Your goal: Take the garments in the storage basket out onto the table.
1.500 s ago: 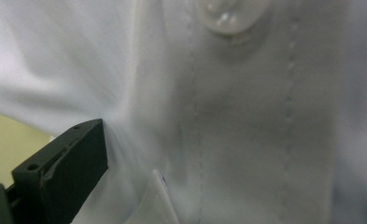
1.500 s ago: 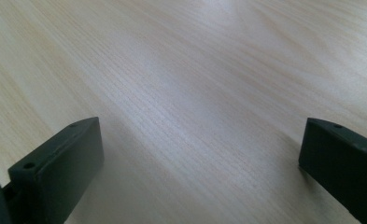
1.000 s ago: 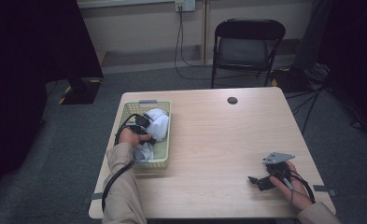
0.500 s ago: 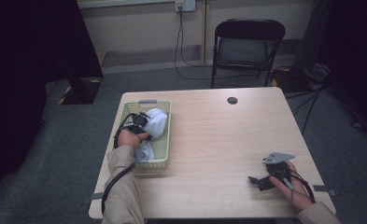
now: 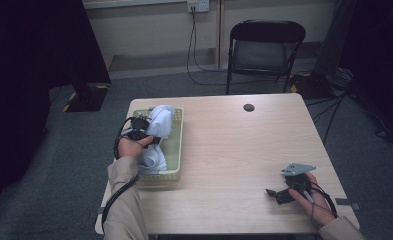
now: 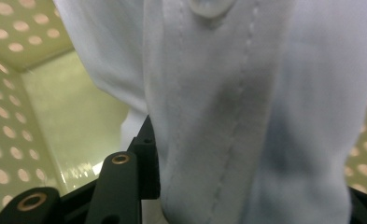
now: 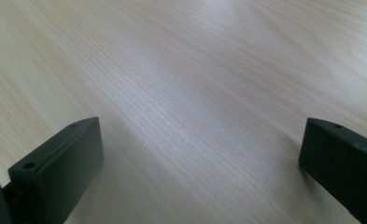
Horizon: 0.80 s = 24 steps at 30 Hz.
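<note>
At the left of the high view a pale green perforated basket sits on the table near its left edge. Over it hangs the left tool, clamped on a white garment. In the left gripper view the cloth passes between the black jaws, a stitched placket with a button at the top of the picture, and the basket's dotted wall stands behind it. Part of the garment is bunched up above the rim at the tool, while the rest trails down and lies in the basket toward the person.

The step in hand looks like lifting the garment out of the basket. It is only partly clear: the lower folds are down inside. The next move likely calls for raising the left tool higher until the trailing cloth clears the rim, then carrying it rightward to the bare middle of the table. The grip should hold firm, since a loose fold might catch the basket and drag it.

Farther right the table is bare wood, with a small dark round fitting near the far edge and a folding chair beyond. At the near right corner the right tool rests low over the table, its jaws spread wide with nothing between them, well apart from the garment. It looks ready to take a second hold once the cloth comes across
</note>
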Available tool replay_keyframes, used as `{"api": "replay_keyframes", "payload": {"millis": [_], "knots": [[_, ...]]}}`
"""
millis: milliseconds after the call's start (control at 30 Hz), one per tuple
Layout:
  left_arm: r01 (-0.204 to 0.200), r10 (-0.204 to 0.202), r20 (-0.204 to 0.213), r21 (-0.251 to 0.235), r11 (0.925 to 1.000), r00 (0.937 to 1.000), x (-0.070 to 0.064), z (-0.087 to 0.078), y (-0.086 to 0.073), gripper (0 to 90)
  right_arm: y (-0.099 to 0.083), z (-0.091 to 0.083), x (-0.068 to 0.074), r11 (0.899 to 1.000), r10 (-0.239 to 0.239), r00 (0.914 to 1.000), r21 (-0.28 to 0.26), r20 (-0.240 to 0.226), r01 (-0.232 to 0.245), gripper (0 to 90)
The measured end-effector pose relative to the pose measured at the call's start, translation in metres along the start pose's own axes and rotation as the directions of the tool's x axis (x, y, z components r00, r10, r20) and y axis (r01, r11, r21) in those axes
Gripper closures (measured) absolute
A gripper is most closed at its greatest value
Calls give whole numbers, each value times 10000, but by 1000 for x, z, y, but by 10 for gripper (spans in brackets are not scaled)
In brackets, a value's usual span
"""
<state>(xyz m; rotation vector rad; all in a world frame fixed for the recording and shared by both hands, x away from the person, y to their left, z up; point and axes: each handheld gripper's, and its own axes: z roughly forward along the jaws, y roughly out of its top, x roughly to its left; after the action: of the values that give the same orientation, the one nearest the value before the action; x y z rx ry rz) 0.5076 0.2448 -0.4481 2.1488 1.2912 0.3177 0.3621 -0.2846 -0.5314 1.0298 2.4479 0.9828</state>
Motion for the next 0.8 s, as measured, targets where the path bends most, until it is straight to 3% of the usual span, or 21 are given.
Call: {"api": "replay_keyframes", "payload": {"millis": [333, 800], "knots": [[502, -473, 268, -1190, 9916, 9985, 2, -22, 4, 557, 0, 0, 0, 10000, 1, 10000, 1, 0, -1, 0], [213, -106, 634, -1696, 9853, 9979, -13, -37, 19, 565, 0, 0, 0, 10000, 3, 10000, 0, 0, -3, 0]]}}
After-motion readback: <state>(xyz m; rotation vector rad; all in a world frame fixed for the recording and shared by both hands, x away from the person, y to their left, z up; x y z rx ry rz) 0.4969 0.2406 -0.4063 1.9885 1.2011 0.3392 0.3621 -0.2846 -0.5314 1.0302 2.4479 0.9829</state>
